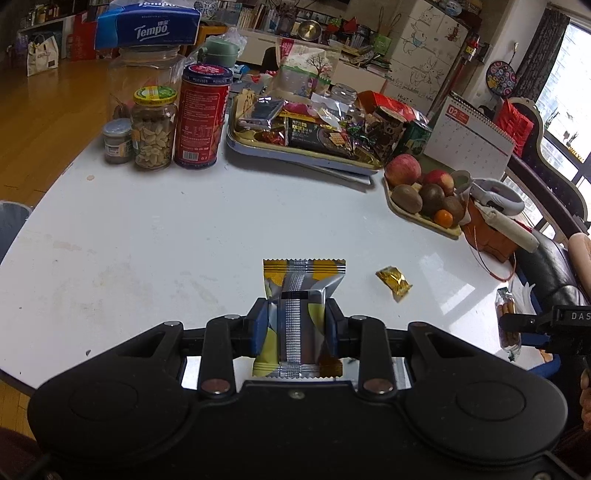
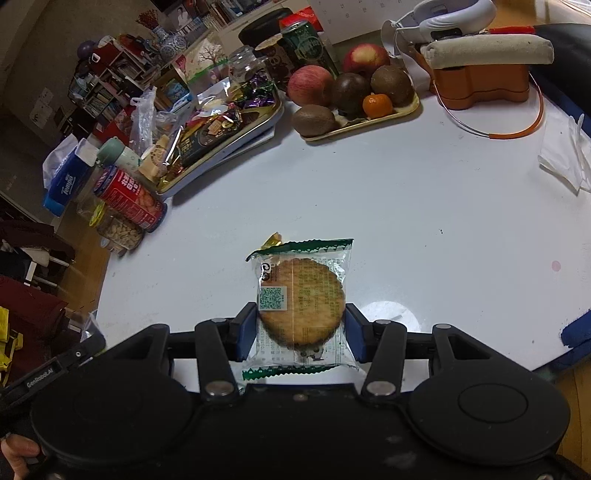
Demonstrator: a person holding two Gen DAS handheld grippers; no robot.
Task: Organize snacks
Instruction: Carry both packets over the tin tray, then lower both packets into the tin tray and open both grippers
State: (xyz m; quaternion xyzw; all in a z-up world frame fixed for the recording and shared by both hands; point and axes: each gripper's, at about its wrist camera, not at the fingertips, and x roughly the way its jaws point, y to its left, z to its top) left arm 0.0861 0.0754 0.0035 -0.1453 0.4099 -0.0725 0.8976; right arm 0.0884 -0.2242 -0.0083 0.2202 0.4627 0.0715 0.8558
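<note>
Your left gripper (image 1: 294, 325) has its fingers clamped on a yellow-and-silver snack packet (image 1: 301, 317) above the white tabletop (image 1: 147, 240). Your right gripper (image 2: 301, 328) pinches a clear biscuit packet (image 2: 302, 306) bearing a QR code. A blue tissue pack (image 1: 147, 27) reads "Tempo".

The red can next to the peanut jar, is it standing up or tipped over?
Upright. The red can stands on its base on the white table, lid on top, beside the peanut jar.

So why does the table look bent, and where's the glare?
Left wrist view: the fisheye lens curves the table; window glare falls beside the gold candy. Right wrist view: same curving, a bright patch right of the biscuit packet, dim room behind.
</note>
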